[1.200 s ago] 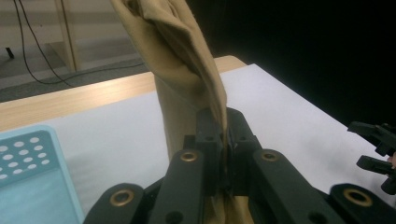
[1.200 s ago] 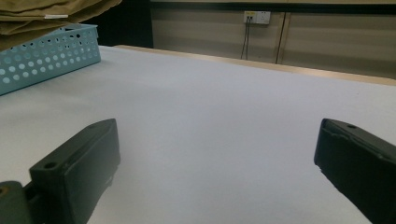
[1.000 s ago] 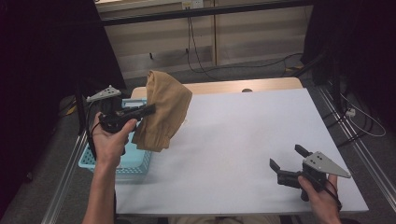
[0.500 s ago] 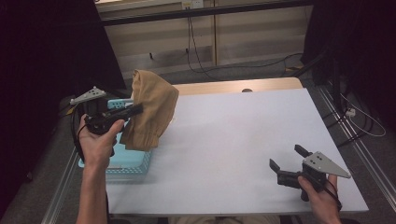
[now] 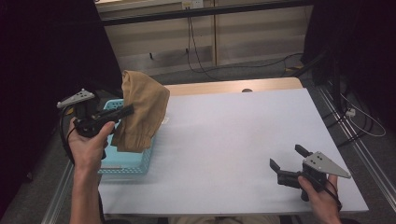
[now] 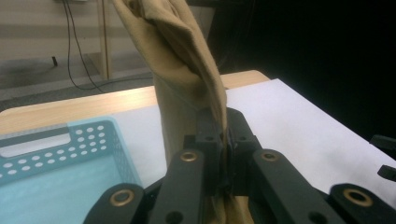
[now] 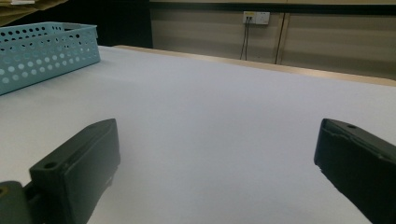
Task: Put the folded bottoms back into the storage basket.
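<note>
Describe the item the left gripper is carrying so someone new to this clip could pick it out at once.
Start at the white table and go to its left edge, where a light blue perforated basket sits. Hanging above the basket's near-table side is a tan cloth, pinched between the shut jaws of the left gripper. It is the only soft, brown, draped thing there; everything near it is rigid plastic or metal.

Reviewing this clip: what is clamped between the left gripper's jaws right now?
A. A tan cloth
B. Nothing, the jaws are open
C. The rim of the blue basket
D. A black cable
A: the left gripper has its jaws shut on the tan cloth, which hangs above the blue perforated basket.
</note>
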Available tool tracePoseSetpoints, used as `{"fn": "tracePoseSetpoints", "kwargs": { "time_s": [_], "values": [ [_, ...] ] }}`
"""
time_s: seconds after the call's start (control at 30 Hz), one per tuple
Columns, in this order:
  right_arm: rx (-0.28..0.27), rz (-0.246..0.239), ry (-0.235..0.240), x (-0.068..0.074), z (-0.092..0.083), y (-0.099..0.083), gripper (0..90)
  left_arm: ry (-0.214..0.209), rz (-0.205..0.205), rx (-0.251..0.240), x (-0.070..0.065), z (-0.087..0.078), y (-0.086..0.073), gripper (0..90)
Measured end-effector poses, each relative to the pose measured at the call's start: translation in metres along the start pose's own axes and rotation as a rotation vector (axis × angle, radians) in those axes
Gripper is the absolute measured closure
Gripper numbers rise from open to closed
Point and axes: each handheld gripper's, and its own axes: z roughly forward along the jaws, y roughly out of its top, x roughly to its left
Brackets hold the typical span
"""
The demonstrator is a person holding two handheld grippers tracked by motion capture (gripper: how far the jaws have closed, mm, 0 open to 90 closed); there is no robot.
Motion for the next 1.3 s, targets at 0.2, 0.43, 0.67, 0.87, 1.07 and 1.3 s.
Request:
{"fn": "tracePoseSetpoints", "kwargs": {
  "time_s": [0.2, 0.43, 0.67, 0.87, 1.07, 1.3],
  "values": [
    [0.001, 0.001, 0.002, 0.000, 0.000, 0.000, 0.2, 0.018, -0.017, -0.006, 0.005, -0.007, -0.003, 86.5],
    [0.001, 0.001, 0.000, 0.000, 0.000, 0.000, 0.2, 0.042, -0.036, -0.006, 0.011, -0.013, -0.007, 86.5],
    [0.001, 0.000, -0.001, 0.000, 0.000, 0.000, 0.2, 0.068, -0.056, 0.003, 0.020, -0.016, -0.014, 86.5],
    [0.002, -0.002, -0.003, 0.000, 0.000, 0.000, 0.2, 0.088, -0.079, -0.001, 0.025, -0.018, -0.016, 86.5],
    [0.002, -0.002, -0.001, 0.000, 0.000, 0.000, 0.2, 0.097, -0.116, 0.013, 0.033, -0.017, -0.020, 86.5],
    [0.000, -0.002, 0.000, 0.000, 0.000, 0.000, 0.2, 0.137, -0.115, 0.030, 0.038, -0.015, -0.024, 86.5]
  ]
}}
